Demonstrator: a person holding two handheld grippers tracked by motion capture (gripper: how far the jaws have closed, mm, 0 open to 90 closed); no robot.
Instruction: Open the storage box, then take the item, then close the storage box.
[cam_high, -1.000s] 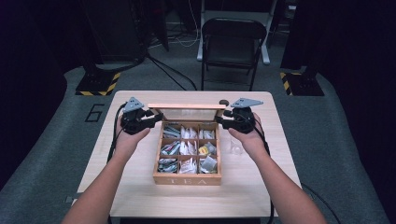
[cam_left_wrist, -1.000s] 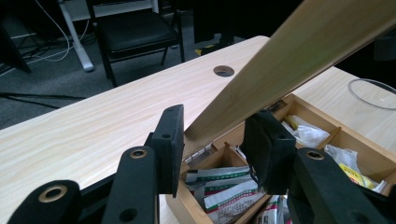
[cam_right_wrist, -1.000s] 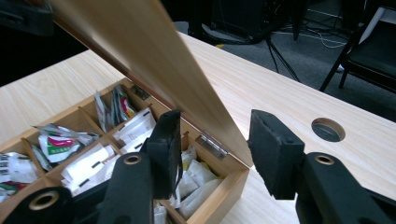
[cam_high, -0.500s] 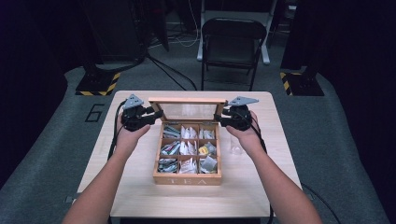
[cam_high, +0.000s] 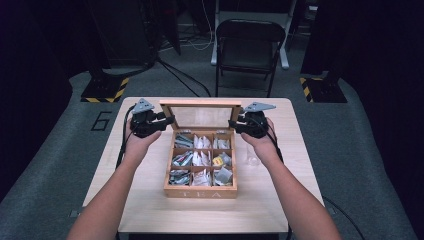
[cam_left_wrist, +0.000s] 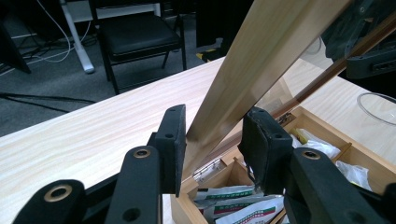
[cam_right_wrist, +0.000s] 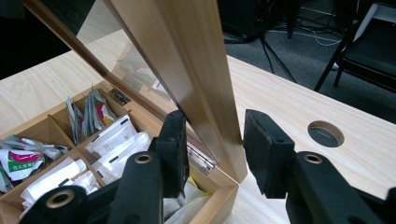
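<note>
A wooden tea box (cam_high: 200, 192) stands mid-table, its compartments full of tea bags (cam_high: 200, 160). Its glass-paned lid (cam_high: 200, 104) rises steeply from the back hinge. My left gripper (cam_high: 169, 120) is shut on the lid's left side rail (cam_left_wrist: 243, 70), which runs between both pads. My right gripper (cam_high: 236, 123) straddles the right side rail (cam_right_wrist: 187, 60). Its jaws have just been closing; one pad (cam_right_wrist: 175, 140) lies against the wood and a narrow gap remains at the other pad (cam_right_wrist: 261, 149).
A clear glass (cam_high: 252, 160) stands on the table (cam_high: 150, 200) just right of the box, under my right wrist. A round hole (cam_right_wrist: 325, 134) opens in the tabletop behind the box. A folding chair (cam_high: 250, 35) stands beyond the far edge.
The lid has swung up from lying far back to standing steeply over the box's rear. Both grippers rose with its side rails and stayed at its ends.
</note>
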